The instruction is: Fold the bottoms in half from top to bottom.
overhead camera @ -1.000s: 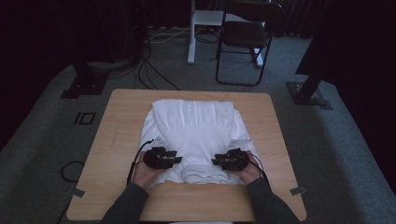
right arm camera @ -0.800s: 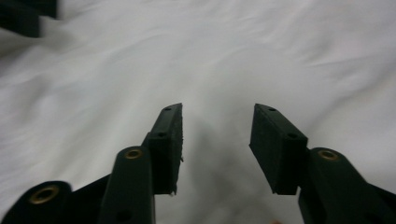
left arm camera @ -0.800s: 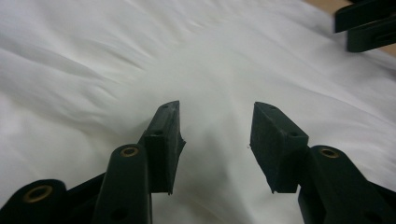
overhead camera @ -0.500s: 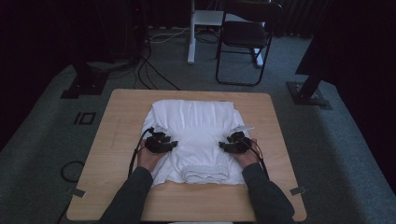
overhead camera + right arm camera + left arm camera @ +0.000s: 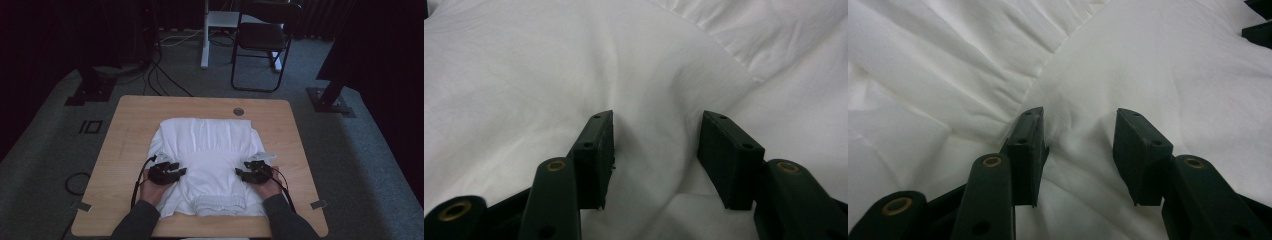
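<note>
A white garment (image 5: pixel 207 150) lies folded on the wooden table (image 5: pixel 135 120), with a ribbed band (image 5: pixel 220 204) at its near edge. My left gripper (image 5: pixel 181 171) rests on the garment's left side. In the left gripper view it (image 5: pixel 1078 117) stands open, jaws pressed onto the cloth (image 5: pixel 1158 65) with a slight pucker between them beside a gathered seam (image 5: pixel 1043 70). My right gripper (image 5: pixel 239 173) rests on the garment's right side. In the right gripper view it (image 5: pixel 656 117) is open too, with a soft ridge of cloth (image 5: pixel 664 90) between its jaws.
A round cable hole (image 5: pixel 238 111) sits near the table's far edge. A black folding chair (image 5: pixel 262 40) and a white desk leg (image 5: pixel 205 35) stand beyond the table. Cables (image 5: pixel 165 75) run over the grey carpet. Bare wood shows left and right of the garment.
Both grippers went forward over the garment, then came back toward the person, a little farther apart. The garment now lies nearer the front edge, its ribbed band drawn closer.
</note>
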Demonstrator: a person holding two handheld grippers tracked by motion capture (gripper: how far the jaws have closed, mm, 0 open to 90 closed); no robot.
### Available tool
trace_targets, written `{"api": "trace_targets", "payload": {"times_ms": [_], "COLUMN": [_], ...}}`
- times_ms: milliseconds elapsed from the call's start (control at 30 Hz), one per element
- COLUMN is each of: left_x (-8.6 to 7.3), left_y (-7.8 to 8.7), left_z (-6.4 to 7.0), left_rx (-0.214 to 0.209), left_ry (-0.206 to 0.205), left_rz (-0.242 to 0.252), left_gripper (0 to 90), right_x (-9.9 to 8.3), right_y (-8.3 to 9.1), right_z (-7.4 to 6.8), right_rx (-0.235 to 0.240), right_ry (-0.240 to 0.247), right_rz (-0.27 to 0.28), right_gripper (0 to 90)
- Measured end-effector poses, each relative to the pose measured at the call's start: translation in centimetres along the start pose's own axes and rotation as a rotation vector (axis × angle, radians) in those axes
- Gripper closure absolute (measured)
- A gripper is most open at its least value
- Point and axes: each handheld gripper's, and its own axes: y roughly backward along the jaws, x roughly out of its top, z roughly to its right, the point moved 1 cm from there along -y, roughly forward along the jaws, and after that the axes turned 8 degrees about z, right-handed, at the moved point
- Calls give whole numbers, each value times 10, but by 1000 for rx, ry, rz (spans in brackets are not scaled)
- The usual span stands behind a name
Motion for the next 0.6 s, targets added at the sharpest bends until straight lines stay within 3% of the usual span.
{"api": "trace_targets", "payload": {"times_ms": [200,367,467,600], "left_x": [-13,-12,6,39], "left_y": [18,21,25,30], "left_z": [14,15,5,-17], "left_rx": [-22,-36,17,103], "left_ry": [-4,-5,-23,-17], "left_rz": [-14,-36,-25,37], "left_gripper": [563,563,557,515], "right_x": [-13,-16,-12,5], "right_y": [19,26,27,34], "right_z": [-15,-17,-10,6], "right_rx": [34,66,111,78], "right_ry": [14,-4,-26,-28], "right_rz": [-21,-41,-43,13], "right_gripper": [482,512,525,511]}}
